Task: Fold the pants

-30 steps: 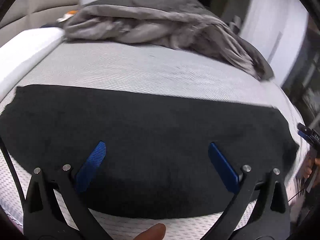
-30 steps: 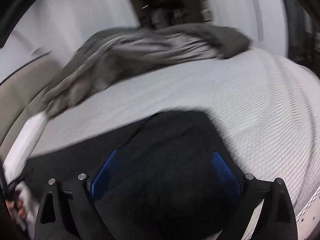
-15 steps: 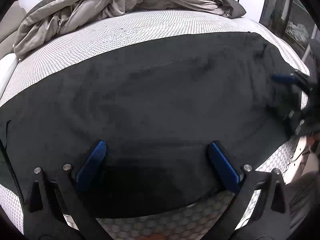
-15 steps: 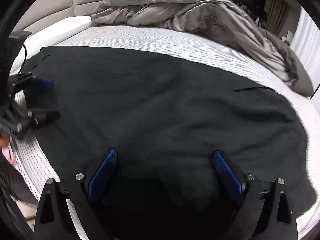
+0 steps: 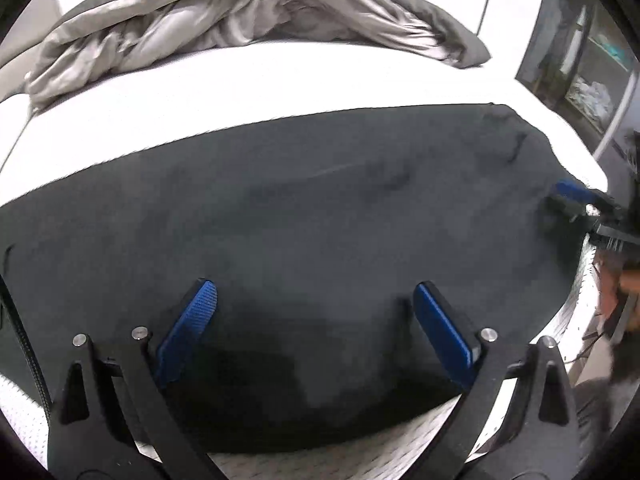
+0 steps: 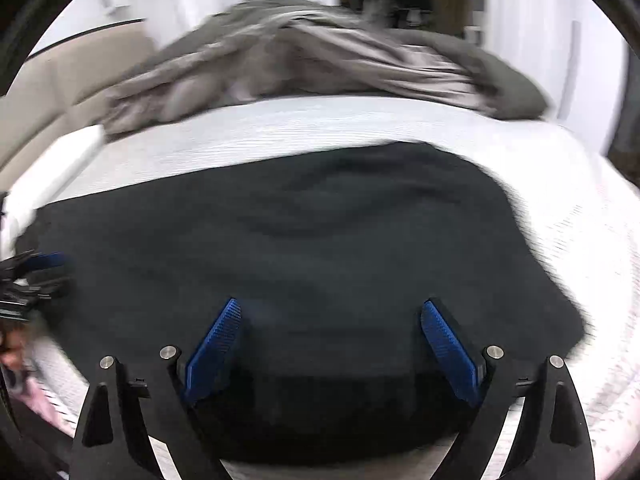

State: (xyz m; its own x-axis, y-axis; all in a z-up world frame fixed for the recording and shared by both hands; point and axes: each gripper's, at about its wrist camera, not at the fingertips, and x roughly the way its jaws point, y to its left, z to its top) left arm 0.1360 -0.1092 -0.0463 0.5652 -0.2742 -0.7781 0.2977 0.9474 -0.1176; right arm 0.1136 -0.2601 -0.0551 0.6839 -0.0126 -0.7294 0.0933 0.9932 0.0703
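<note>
A: Jaws, both sets: spread wide, nothing between the pads. Left gripper and right gripper each hang just over the near edge of the cloth.

B: Entry one, largest?

A: Bed, white patterned mattress cover, carries everything. A grey duvet is bunched along its far side, well apart from the work.

B: Entry two?

A: Pants, black, lying flat on the bed nearer the person. Long axis runs left to right across both views, square to the way the fingers point. One end shows rounded at the right of the right wrist view; I cannot tell waist from hem, the cloth is too dark.

B: Which gripper sits where?

A: Left gripper toward the left stretch, right gripper toward the right end. Each camera catches the other at its frame edge: the right one at the right border of the left view, the left one at the left border of the right view, blurred.

B: Judgement for the coming move?

A: Neither has a hold yet. The near long edge lies directly under both, so a pinch there and a carry away toward the far edge seems the likely fold, lengthwise.
</note>
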